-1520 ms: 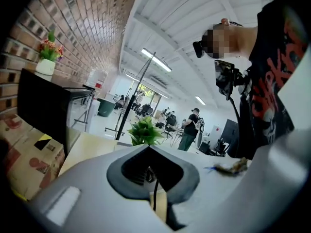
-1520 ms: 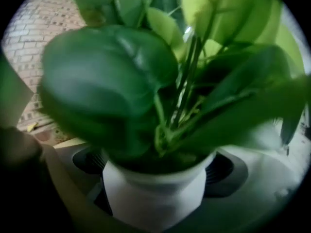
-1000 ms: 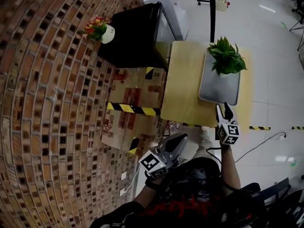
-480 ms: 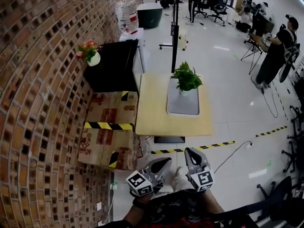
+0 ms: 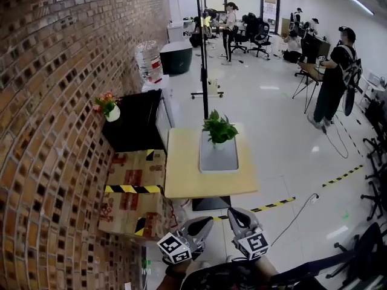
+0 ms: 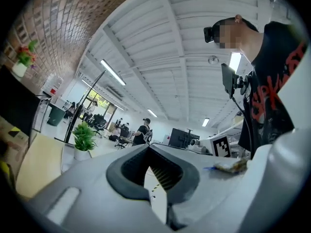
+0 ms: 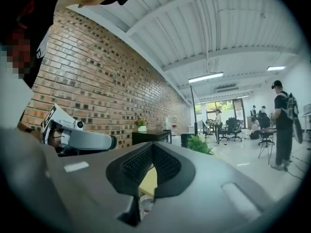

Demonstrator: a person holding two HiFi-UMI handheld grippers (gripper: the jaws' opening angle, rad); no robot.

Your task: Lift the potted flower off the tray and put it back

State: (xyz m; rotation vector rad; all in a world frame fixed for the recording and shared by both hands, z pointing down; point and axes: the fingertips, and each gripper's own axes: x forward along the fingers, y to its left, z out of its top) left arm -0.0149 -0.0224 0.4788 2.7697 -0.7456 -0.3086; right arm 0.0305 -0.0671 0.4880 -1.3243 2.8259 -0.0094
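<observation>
The potted plant (image 5: 219, 128), green leaves in a white pot, stands upright at the far end of the grey tray (image 5: 217, 159) on a light wooden table (image 5: 181, 177). Both grippers hover low by my body, well short of the table. My left gripper (image 5: 203, 223) looks shut and holds nothing; my right gripper (image 5: 236, 214) is shut and empty too. The left gripper view looks past the closed left gripper (image 6: 148, 148) to the plant (image 6: 83, 137) far off on the left. In the right gripper view the plant (image 7: 198, 143) shows just beyond the closed right gripper (image 7: 152, 144).
Cardboard boxes (image 5: 134, 183) with yellow-black tape sit left of the table, against the brick wall. Behind them a black cabinet (image 5: 136, 125) carries a second pot with red flowers (image 5: 107, 106). A pole stand (image 5: 202, 47) rises behind the table. People stand at desks farther back.
Both grippers have pulled back from the table toward my body; the right one left the tray's near edge and closed. My head view has lifted to take in the room.
</observation>
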